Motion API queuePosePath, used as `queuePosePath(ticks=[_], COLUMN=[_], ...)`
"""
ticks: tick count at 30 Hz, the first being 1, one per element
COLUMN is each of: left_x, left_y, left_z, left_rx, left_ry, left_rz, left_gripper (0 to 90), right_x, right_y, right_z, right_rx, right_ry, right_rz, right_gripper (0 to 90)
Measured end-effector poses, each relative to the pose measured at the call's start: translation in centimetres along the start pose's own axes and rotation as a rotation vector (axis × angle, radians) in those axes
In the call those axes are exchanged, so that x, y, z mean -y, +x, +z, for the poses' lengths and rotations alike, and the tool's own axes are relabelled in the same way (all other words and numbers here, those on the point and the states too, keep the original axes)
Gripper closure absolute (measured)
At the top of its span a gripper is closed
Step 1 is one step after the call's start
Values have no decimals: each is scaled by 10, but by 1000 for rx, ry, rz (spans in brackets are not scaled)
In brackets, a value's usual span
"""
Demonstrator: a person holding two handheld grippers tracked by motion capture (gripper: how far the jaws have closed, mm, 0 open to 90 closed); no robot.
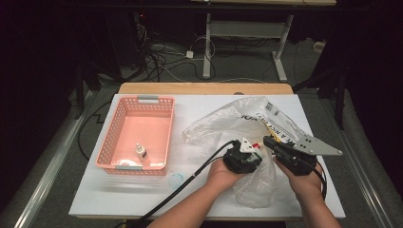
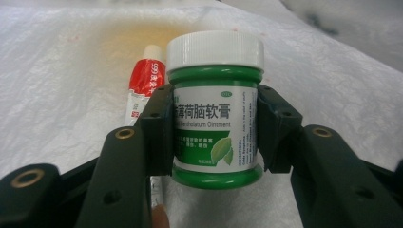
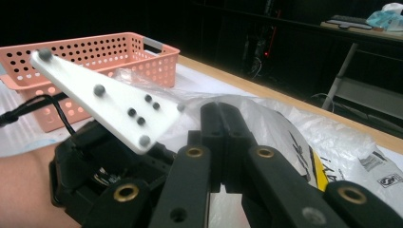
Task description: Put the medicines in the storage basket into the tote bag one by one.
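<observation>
A green ointment jar (image 2: 216, 109) with a white lid stands upright between the jaws of my left gripper (image 2: 214, 128), whose pads press on its sides. Behind the jar a red and white tube (image 2: 145, 80) lies on crinkled white plastic. From above, the left gripper (image 1: 247, 154) reaches into the white plastic bag (image 1: 237, 118) at the table's middle right. My right gripper (image 1: 273, 142) is just to its right with its jaws pressed together at the bag's edge. In the right gripper view those jaws (image 3: 223, 118) are shut, with bag film rising around their tips.
A pink perforated basket (image 1: 110, 133) sits at the left with a small white dropper bottle (image 1: 141, 152) inside. A small clear round lid (image 1: 176, 179) lies in front of the basket. The white table top (image 1: 119, 194) has bare room at the front left.
</observation>
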State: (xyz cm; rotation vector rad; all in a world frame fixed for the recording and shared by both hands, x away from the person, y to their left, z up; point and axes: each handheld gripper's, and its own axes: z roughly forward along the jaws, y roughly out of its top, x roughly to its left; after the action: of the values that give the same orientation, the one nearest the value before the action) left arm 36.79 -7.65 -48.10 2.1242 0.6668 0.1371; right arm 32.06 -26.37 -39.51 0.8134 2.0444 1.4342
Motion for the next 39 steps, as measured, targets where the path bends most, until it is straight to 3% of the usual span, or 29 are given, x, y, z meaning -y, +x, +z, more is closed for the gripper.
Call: queuePosePath(ticks=[5,12,22,25,26,27,31,39], left_x=[2,2,22,29,31,33,42,59], left_y=[2,1,6,8,9,8,8,13], left_z=[4,-7,-41,-52,-56,-60,-72,-94], left_rx=[-8,30,35,34,17,27,17,10], left_ry=[16,11,-7,-14,-26,-20,-21,-58], left_rz=[-20,-28,-32,-31,-19,-37,-44,-93], left_gripper=[505,411,350,296,274,258,191,115], right_x=[1,2,3,3,3,3,3,4], right_y=[-1,0,-1,0,0,0,0,0], right_z=[0,0,-2,-2,-2,-2,-3,-2], right_rx=[0,-1,2,1,1,1,-1,-3], right_ry=[4,6,10,11,12,13,14,18], right_rz=[3,1,1,1,-1,0,-1,-2], right_gripper=[900,900,900,900,900,900,900,900])
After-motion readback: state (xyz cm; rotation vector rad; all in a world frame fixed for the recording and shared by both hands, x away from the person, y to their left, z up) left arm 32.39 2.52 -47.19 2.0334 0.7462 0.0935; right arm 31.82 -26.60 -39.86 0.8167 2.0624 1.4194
